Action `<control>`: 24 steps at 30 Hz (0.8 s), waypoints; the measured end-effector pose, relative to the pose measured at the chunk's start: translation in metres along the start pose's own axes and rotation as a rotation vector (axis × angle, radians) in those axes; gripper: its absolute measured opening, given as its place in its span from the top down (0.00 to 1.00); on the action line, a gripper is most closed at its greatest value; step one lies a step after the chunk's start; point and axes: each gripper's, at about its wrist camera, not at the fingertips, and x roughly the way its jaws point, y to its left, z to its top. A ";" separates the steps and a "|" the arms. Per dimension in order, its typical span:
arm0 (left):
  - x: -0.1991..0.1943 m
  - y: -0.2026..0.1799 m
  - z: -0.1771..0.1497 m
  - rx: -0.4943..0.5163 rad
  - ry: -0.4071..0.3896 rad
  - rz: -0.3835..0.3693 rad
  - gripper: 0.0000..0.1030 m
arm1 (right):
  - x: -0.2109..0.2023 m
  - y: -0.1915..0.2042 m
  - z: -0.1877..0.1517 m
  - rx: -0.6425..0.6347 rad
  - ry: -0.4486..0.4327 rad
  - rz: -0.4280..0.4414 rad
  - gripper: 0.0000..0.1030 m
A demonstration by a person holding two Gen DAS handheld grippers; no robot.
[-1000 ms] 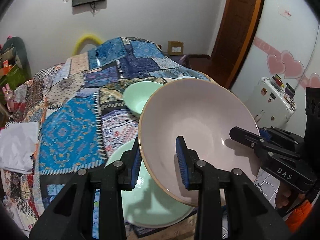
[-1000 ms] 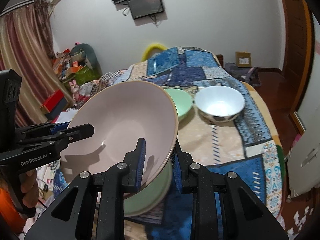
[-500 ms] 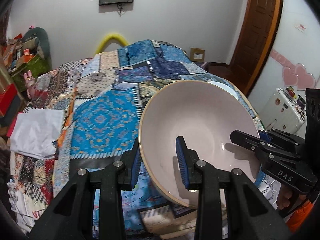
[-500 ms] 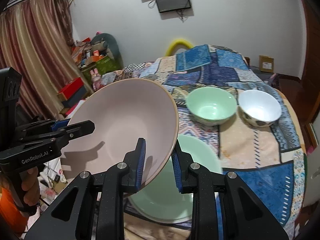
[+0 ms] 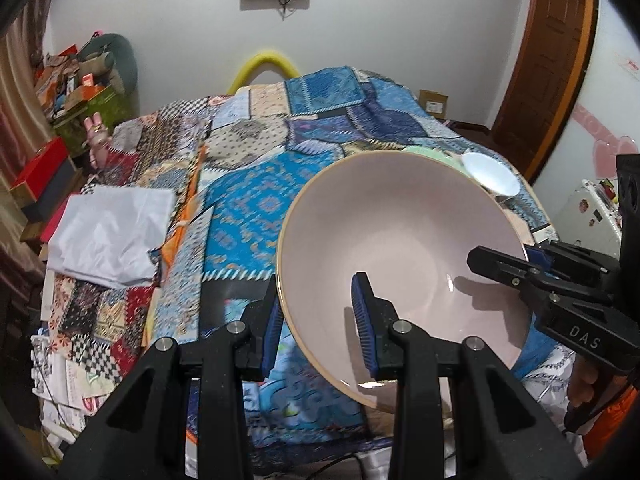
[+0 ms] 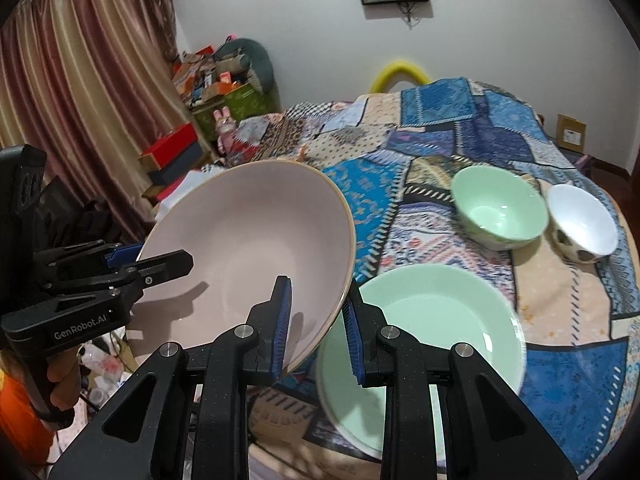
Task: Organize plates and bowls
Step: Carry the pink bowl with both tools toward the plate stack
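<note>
A large pink bowl [image 5: 404, 248] with a tan rim is held in the air between both grippers; it also shows in the right wrist view [image 6: 248, 248]. My left gripper [image 5: 316, 320] is shut on its left rim. My right gripper [image 6: 316, 320] is shut on its right rim. Each gripper shows in the other's view, the right one [image 5: 520, 268] and the left one [image 6: 132, 268]. On the quilt lie a green plate [image 6: 424, 312], a green bowl [image 6: 500, 210] and a white bowl [image 6: 582, 220]. The white bowl [image 5: 490, 178] peeks over the pink bowl's rim.
The patchwork quilt [image 5: 256, 200] covers the bed. A white folded cloth [image 5: 108, 232] lies at its left side. Boxes and clutter [image 6: 176, 152] stand by the curtain at left. A wooden door [image 5: 548, 64] is at right.
Both grippers have carried the pink bowl to the left, off the green plate and away from the small bowls. Both stay shut on its rim.
</note>
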 end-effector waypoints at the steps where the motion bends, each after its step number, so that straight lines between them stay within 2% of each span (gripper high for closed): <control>1: 0.002 0.006 -0.003 -0.006 0.009 0.006 0.68 | 0.003 0.003 0.000 -0.002 0.008 0.006 0.77; 14: 0.035 0.052 -0.034 -0.056 0.126 0.039 0.68 | 0.052 0.025 -0.008 -0.033 0.123 0.024 0.77; 24: 0.069 0.068 -0.048 -0.089 0.202 0.031 0.68 | 0.088 0.025 -0.016 -0.036 0.210 0.009 0.77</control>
